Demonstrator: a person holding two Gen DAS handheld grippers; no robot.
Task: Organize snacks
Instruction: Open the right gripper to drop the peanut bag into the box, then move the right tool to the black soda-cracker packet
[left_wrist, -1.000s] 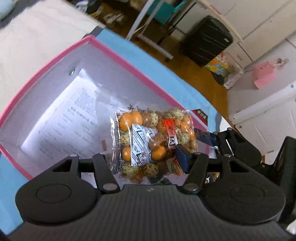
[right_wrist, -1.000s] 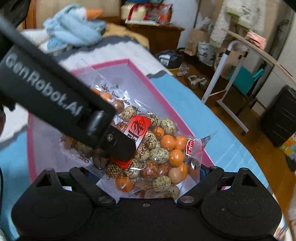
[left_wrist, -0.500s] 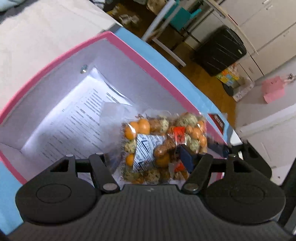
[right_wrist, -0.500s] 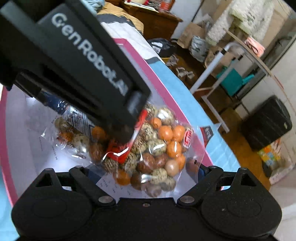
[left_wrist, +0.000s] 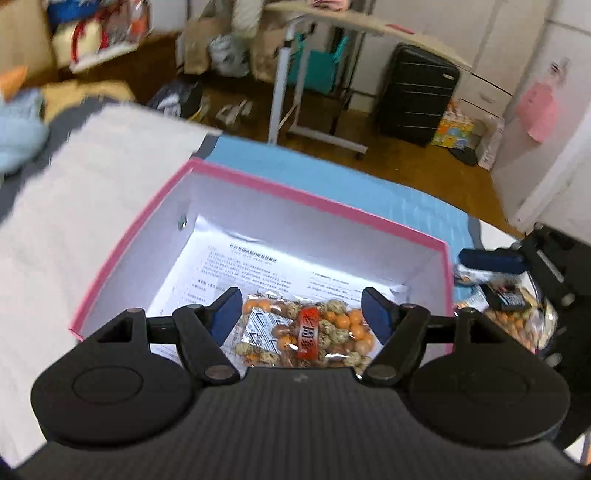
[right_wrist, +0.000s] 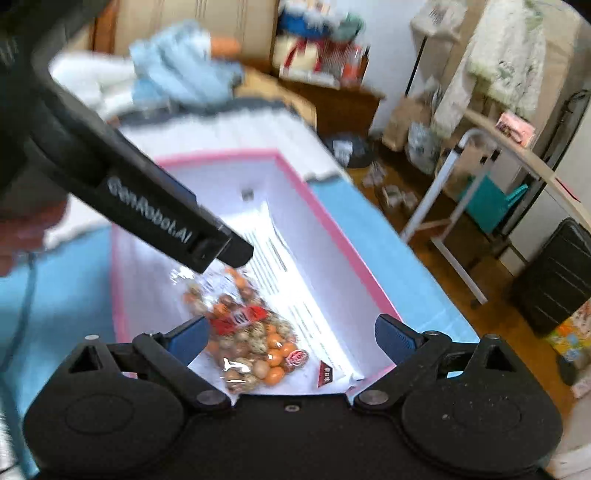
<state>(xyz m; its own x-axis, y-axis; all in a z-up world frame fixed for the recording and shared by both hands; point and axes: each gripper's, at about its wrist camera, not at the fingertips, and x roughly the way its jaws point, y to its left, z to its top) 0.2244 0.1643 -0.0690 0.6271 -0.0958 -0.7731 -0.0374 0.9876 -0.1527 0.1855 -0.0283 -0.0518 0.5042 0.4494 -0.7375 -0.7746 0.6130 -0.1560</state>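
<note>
A clear snack bag of orange and speckled nuts (left_wrist: 306, 334) lies on the printed paper inside the pink-rimmed box (left_wrist: 317, 201). It also shows in the right wrist view (right_wrist: 247, 339), inside the same box (right_wrist: 332, 229). My left gripper (left_wrist: 301, 317) is open and empty just above the bag. My right gripper (right_wrist: 291, 338) is open and empty over the box's near end. The left gripper's body (right_wrist: 155, 221) crosses the right wrist view above the bag. More snack bags (left_wrist: 517, 317) lie outside the box at the right, by the right gripper's body (left_wrist: 554, 266).
The box sits on a blue mat (left_wrist: 369, 188) on a bed with a white blanket (left_wrist: 74, 206). Beyond the bed are a white-legged desk (left_wrist: 291, 81), a black suitcase (left_wrist: 417, 92) and floor clutter.
Both grippers let go of the snack bag, which dropped onto the paper in the box. Both grippers opened and pulled back and up from the box.
</note>
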